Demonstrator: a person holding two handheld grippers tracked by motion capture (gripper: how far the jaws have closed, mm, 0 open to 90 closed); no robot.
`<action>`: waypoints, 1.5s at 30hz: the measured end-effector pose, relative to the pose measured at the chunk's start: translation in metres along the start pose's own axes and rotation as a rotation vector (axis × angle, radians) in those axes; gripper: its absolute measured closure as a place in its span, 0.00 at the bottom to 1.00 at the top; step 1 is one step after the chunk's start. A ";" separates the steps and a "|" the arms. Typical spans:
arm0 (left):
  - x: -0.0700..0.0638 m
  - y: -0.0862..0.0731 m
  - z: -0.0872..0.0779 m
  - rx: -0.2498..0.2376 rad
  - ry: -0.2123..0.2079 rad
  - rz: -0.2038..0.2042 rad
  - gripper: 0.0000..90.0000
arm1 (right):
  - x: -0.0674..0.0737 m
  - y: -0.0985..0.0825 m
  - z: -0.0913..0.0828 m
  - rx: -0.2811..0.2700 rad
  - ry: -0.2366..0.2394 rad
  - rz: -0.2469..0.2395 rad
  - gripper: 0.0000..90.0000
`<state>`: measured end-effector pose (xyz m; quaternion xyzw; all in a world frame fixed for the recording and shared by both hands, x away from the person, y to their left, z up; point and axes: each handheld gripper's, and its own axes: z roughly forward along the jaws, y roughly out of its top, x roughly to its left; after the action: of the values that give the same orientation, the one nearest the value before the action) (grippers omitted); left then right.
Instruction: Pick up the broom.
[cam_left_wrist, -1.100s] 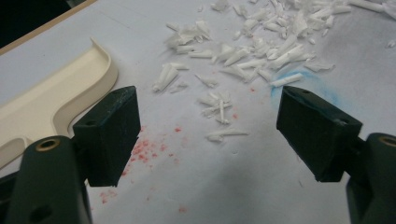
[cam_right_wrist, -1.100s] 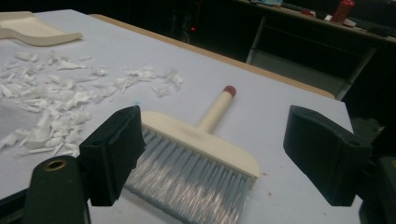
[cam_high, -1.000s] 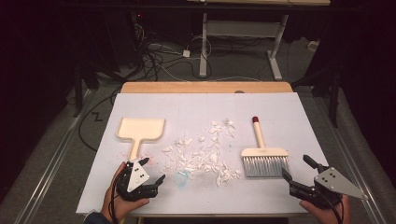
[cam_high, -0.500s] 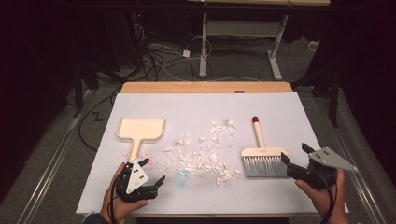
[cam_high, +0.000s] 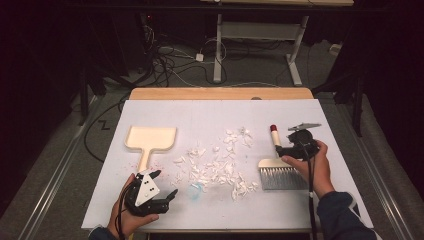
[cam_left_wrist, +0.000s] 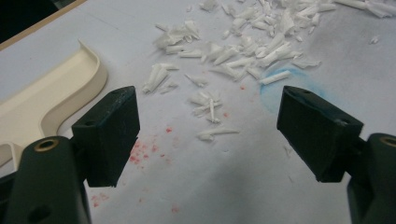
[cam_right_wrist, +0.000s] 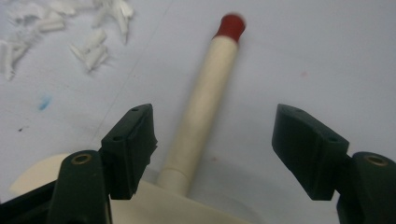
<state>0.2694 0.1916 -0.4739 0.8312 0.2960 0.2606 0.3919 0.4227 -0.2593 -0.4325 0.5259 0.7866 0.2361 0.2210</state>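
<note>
A cream brush lies on the white table sheet, its red-tipped handle (cam_high: 274, 138) pointing away and its grey bristles (cam_high: 283, 178) toward the person. My right gripper (cam_high: 281, 148) hovers at the handle's base. The handle (cam_right_wrist: 205, 102) runs between its jaws, nearer the left one. The jaws have just been closing, still wide and not pressing on it. A pile of white paper scraps (cam_high: 216, 165) covers the middle. The cream dustpan (cam_high: 150, 139) lies at the left. My left gripper (cam_high: 169, 195) rests open near the front edge, with bare sheet between its jaws (cam_left_wrist: 210, 135).
The white sheet (cam_high: 215, 117) covers a wooden table whose back edge (cam_high: 220, 93) shows. Red specks (cam_left_wrist: 140, 151) and a blue smudge (cam_left_wrist: 280, 88) mark the sheet near the left gripper. Cables and desk legs (cam_high: 218, 45) stand on the floor behind.
The right hand has moved from the front right corner up and to the left, bringing its gripper over the brush handle. The left gripper has stayed where it was.
</note>
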 end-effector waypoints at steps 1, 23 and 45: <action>-0.001 0.000 0.000 0.007 -0.006 -0.008 0.22 | 0.000 0.002 0.009 0.034 -0.009 0.010 0.38; -0.004 0.001 0.003 0.014 -0.032 0.008 0.22 | -0.001 0.016 0.036 0.148 0.031 0.016 0.79; -0.006 0.003 0.002 0.008 0.002 -0.007 0.22 | -0.009 -0.018 -0.032 -0.214 0.125 -0.026 0.80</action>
<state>0.2674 0.1851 -0.4742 0.8314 0.3003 0.2588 0.3893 0.3938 -0.2779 -0.4176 0.4733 0.7761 0.3478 0.2296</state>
